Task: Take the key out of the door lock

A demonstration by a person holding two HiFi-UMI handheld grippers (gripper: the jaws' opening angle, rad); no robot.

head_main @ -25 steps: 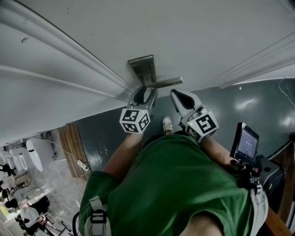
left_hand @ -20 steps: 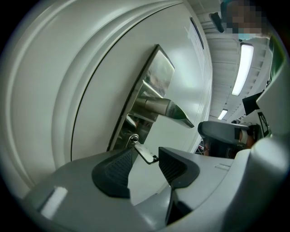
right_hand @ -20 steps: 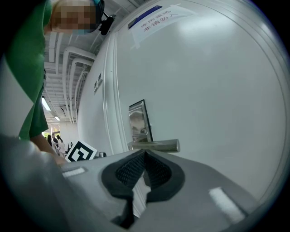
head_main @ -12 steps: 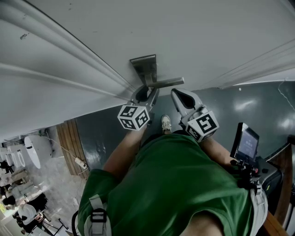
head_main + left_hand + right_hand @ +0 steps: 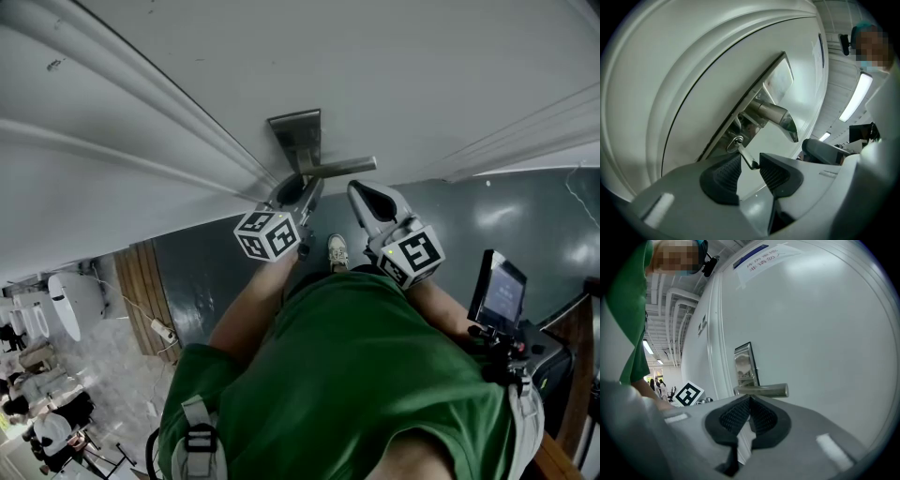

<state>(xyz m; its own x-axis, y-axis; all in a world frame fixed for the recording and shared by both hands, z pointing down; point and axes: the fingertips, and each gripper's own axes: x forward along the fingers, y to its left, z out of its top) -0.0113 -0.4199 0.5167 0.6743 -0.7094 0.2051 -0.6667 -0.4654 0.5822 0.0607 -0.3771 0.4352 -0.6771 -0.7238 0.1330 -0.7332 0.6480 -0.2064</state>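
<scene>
- While the left hand-held gripper (image 5: 294, 190) points at the white door (image 5: 394, 75), its jaws stand partly apart and have just been closing, with the key (image 5: 746, 156) between them.
- Key: it sits in the lock and sticks out toward the left gripper. Its free end lies in the gap between the two ribbed pads (image 5: 774, 174), nearer the right-hand one. Neither pad clearly presses on it.
- Lock plate (image 5: 295, 139): a metal plate fixed flat on the door, straight above the left gripper in the head view. The key enters it below the lever.
- Handle (image 5: 339, 168): a metal lever that runs from the plate toward the right, passing over the tips of both grippers in the head view.
- Right hand-held gripper (image 5: 364, 194): it is just beside the left one and close to the door. Its pads are pressed together with nothing between them. In its own view the tips sit just under the handle.
- Screen (image 5: 502, 291): a small lit device at the far right, well apart from the lock.
</scene>
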